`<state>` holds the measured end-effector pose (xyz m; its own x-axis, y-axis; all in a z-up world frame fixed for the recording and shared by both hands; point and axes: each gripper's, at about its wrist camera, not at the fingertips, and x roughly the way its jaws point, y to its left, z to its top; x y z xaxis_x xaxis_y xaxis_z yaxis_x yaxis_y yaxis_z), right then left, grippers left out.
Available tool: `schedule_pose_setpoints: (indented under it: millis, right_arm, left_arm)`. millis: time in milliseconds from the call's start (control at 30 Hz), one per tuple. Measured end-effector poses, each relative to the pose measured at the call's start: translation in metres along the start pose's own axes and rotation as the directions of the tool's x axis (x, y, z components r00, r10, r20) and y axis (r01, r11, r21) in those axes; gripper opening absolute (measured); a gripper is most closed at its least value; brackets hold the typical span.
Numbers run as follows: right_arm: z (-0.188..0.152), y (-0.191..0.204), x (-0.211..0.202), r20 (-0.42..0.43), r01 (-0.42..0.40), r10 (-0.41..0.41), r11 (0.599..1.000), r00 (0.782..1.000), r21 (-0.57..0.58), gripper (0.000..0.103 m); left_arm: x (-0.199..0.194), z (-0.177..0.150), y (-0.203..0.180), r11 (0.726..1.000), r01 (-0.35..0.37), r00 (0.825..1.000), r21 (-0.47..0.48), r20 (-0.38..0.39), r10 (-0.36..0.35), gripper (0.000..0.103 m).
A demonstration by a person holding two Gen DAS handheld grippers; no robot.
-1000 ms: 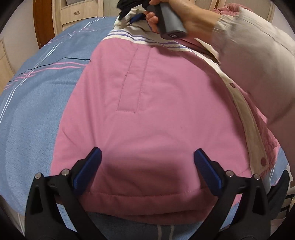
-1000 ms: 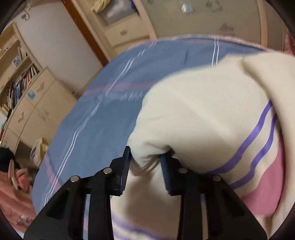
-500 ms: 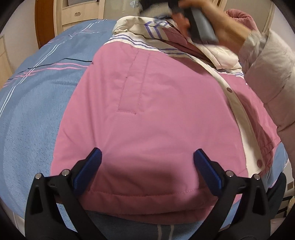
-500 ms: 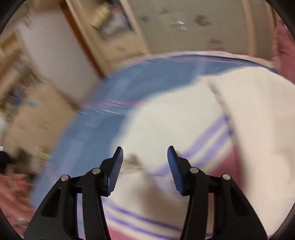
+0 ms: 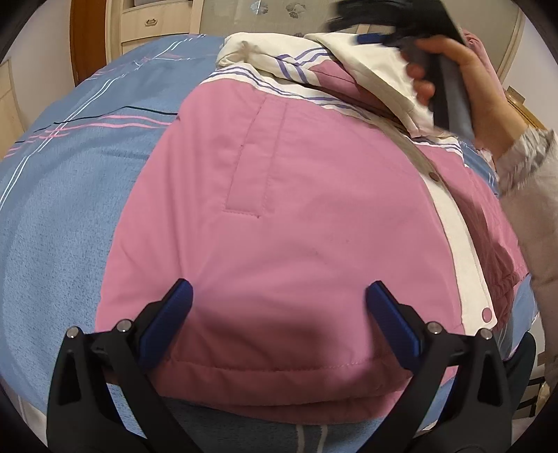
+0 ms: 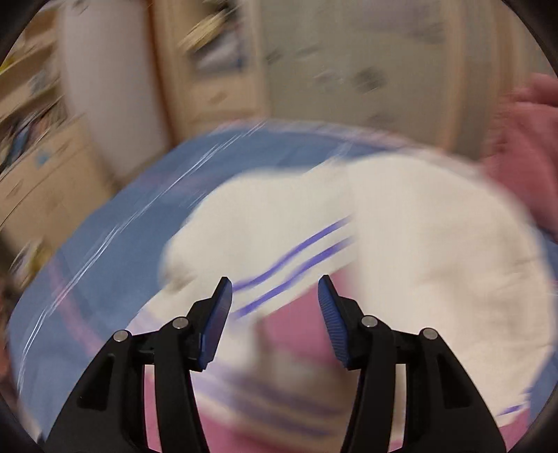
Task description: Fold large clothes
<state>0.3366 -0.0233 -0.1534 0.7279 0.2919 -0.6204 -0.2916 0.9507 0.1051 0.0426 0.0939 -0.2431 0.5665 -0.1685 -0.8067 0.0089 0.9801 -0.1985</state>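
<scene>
A large pink padded jacket point(image 5: 296, 209) with a cream, purple-striped upper part point(image 5: 279, 66) lies on the blue bed cover point(image 5: 69, 174). My left gripper point(image 5: 277, 303) is open and empty, jaws wide over the jacket's hem. My right gripper point(image 6: 275, 296) is open and empty above the cream striped part point(image 6: 401, 244); that view is blurred. In the left wrist view the right gripper point(image 5: 362, 31) shows at the top right, held in a hand.
Wooden drawers and a cabinet point(image 5: 153, 21) stand behind the bed. A bookshelf and drawer unit point(image 6: 35, 146) stand to the left in the right wrist view. The person's sleeve point(image 5: 537, 209) is at the right edge.
My right gripper has let go of the cream sleeve, opened and lifted back from it. The left gripper has stayed open over the hem.
</scene>
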Motion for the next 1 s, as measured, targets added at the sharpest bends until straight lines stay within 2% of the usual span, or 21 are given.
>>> schedule_pose_setpoints:
  millis: [67,100,133,167,200,233,367,400,467,500,567,600,667,700,733,767,833,933,967,1000]
  right_arm:
    - [0.010,-0.044,-0.001,0.046,0.110,-0.114,0.991,0.992,0.075,0.053]
    - [0.009,-0.067,0.009,0.030,0.203,-0.206,0.975,0.978,0.085,0.054]
    - [0.007,-0.086,0.028,-0.032,0.279,-0.278,0.957,0.960,0.078,0.056]
    - [-0.003,-0.109,0.054,-0.143,0.331,-0.318,0.940,0.937,0.078,0.056]
    - [-0.012,-0.121,0.073,-0.204,0.331,-0.307,0.939,0.930,0.093,0.056]
    - [-0.024,-0.128,0.083,-0.221,0.326,-0.298,0.940,0.929,0.103,0.057]
    - [-0.049,-0.114,0.061,-0.098,0.298,-0.293,0.954,0.951,0.041,0.059]
    - [-0.046,-0.120,0.054,-0.073,0.277,-0.273,0.960,0.959,0.052,0.059]
    - [-0.047,-0.123,0.018,0.035,0.182,-0.188,0.976,0.982,0.122,0.059]
    - [-0.054,-0.128,-0.010,0.110,0.142,-0.162,0.975,0.981,0.172,0.060]
    - [-0.055,-0.136,-0.036,0.163,0.162,-0.205,0.956,0.965,0.246,0.065]
    - [-0.046,-0.143,-0.039,0.155,0.177,-0.225,0.946,0.962,0.273,0.065]
    - [-0.051,-0.161,-0.027,0.049,0.223,-0.250,0.923,0.967,0.315,0.066]
    - [-0.056,-0.170,-0.011,-0.048,0.238,-0.235,0.920,0.971,0.313,0.066]
    - [-0.066,-0.176,0.012,-0.173,0.261,-0.219,0.925,0.960,0.275,0.066]
    - [-0.073,-0.172,0.021,-0.208,0.266,-0.218,0.934,0.954,0.240,0.067]
    - [-0.082,-0.166,0.021,-0.182,0.277,-0.244,0.942,0.953,0.188,0.068]
    - [-0.079,-0.160,0.016,-0.195,0.298,-0.262,0.936,0.945,0.186,0.068]
    - [-0.077,-0.156,0.010,-0.185,0.296,-0.261,0.934,0.947,0.198,0.068]
    - [-0.075,-0.148,-0.013,-0.108,0.249,-0.229,0.941,0.967,0.228,0.068]
  left_arm:
    - [0.000,0.001,0.001,1.000,0.003,1.000,-0.001,-0.001,-0.003,0.101]
    - [0.001,0.001,0.002,1.000,0.005,1.000,-0.003,-0.001,-0.005,0.101]
    - [0.000,0.002,0.002,1.000,0.009,1.000,-0.007,-0.002,-0.009,0.101]
    - [0.001,0.002,0.003,1.000,0.010,1.000,-0.009,-0.002,-0.010,0.101]
    - [0.001,0.003,0.004,1.000,0.011,1.000,-0.010,-0.003,-0.011,0.101]
    - [0.001,0.003,0.004,1.000,0.012,1.000,-0.010,-0.003,-0.012,0.101]
    - [0.003,0.005,0.006,1.000,0.008,1.000,-0.011,-0.004,-0.008,0.101]
    - [0.003,0.005,0.006,1.000,0.004,1.000,-0.011,-0.004,-0.004,0.101]
    - [0.004,0.006,0.005,1.000,-0.002,1.000,-0.008,-0.007,0.002,0.101]
    - [0.004,0.007,0.006,1.000,-0.001,1.000,-0.009,-0.008,0.001,0.101]
    - [0.004,0.007,0.006,1.000,0.001,1.000,-0.017,-0.009,-0.001,0.101]
    - [0.005,0.008,0.006,1.000,-0.001,1.000,-0.019,-0.010,0.001,0.101]
    - [0.005,0.008,0.005,1.000,-0.008,1.000,-0.022,-0.012,0.008,0.101]
    - [0.005,0.008,0.005,1.000,-0.010,1.000,-0.022,-0.013,0.010,0.101]
    - [0.005,0.008,0.004,1.000,-0.011,1.000,-0.022,-0.013,0.011,0.101]
    - [0.006,0.007,0.004,1.000,-0.011,1.000,-0.022,-0.012,0.011,0.101]
    - [0.006,0.008,0.006,1.000,-0.011,1.000,-0.023,-0.012,0.011,0.101]
    - [0.007,0.009,0.005,1.000,-0.022,1.000,-0.018,-0.011,0.022,0.101]
    - [0.008,0.009,0.005,1.000,-0.029,1.000,-0.011,-0.011,0.029,0.101]
    - [0.008,0.009,0.004,0.999,-0.033,0.999,-0.004,-0.010,0.033,0.101]
